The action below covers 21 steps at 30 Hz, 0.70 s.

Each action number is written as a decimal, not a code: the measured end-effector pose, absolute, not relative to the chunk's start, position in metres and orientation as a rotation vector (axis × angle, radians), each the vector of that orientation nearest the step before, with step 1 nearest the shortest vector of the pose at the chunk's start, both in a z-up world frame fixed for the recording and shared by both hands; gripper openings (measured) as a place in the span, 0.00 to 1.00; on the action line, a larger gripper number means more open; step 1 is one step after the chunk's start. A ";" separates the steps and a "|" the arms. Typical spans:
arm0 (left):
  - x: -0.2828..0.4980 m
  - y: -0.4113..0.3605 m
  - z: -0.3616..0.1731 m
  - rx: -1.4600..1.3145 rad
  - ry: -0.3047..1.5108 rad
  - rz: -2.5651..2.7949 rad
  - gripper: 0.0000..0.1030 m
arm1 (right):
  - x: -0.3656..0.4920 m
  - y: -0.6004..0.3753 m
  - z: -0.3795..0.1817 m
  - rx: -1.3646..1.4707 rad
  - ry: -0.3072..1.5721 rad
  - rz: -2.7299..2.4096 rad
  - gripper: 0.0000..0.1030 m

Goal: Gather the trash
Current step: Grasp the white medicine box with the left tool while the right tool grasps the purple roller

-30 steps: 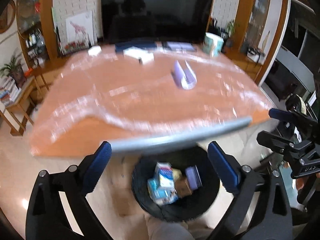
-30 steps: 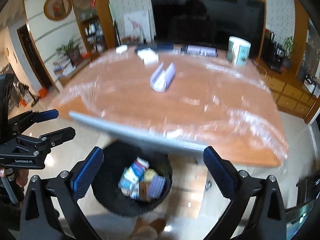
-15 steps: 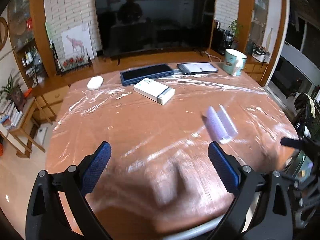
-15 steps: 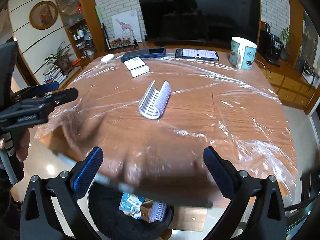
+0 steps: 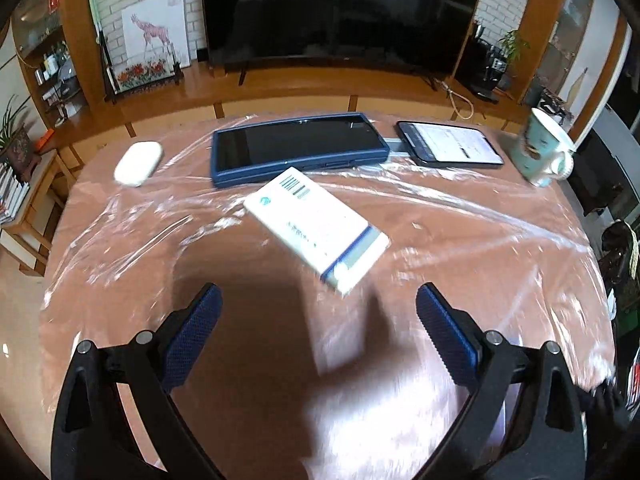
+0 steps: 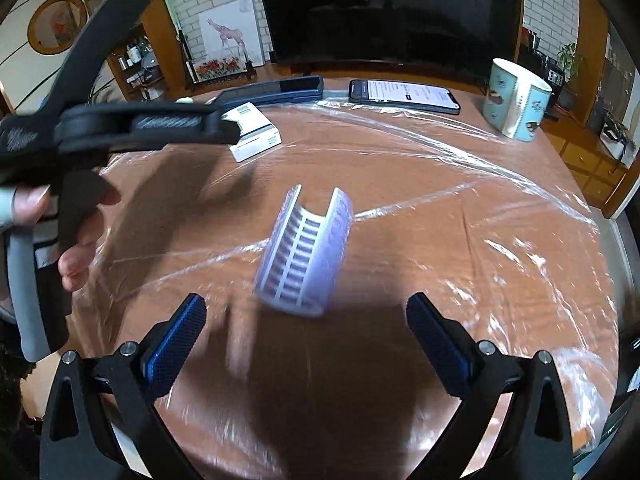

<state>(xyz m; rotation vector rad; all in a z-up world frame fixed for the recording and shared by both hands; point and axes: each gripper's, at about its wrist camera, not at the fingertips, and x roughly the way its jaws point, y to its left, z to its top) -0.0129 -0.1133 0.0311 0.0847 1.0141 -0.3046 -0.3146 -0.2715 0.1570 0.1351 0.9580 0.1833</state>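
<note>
A white carton with a blue stripe and barcode (image 5: 316, 232) lies flat on the plastic-covered wooden table (image 5: 460, 248), just ahead of my open, empty left gripper (image 5: 318, 328). The carton also shows in the right wrist view (image 6: 254, 136). A lilac ribbed plastic tray insert (image 6: 306, 256) lies on the table just ahead of my open, empty right gripper (image 6: 306, 330). The left gripper's body (image 6: 120, 128) crosses the left of the right wrist view, over the carton.
A blue-cased tablet (image 5: 300, 148), a lit phone (image 5: 450, 148), a white mouse-like case (image 5: 138, 158) and a teal mug (image 5: 540, 152) sit along the table's far edge. A TV (image 5: 340, 12) stands behind. The mug (image 6: 516, 98) is at the far right in the right wrist view.
Both grippers have moved up from over the bin and forward over the table. The left now faces the white carton, the right faces the lilac tray. The bin has left view.
</note>
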 end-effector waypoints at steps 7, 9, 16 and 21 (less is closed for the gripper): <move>0.028 -0.126 0.013 0.042 1.081 -0.271 0.95 | -0.298 -0.264 0.153 0.112 0.962 0.177 0.96; 0.034 -0.129 0.010 0.052 1.086 -0.258 0.95 | -0.296 -0.263 0.152 0.108 0.964 0.176 0.96; 0.046 -0.135 0.002 0.074 1.090 -0.241 0.95 | -0.294 -0.264 0.149 0.111 0.976 0.177 0.95; 0.047 -0.136 0.001 0.073 1.066 -0.246 0.93 | -0.293 -0.263 0.147 0.113 0.993 0.187 0.87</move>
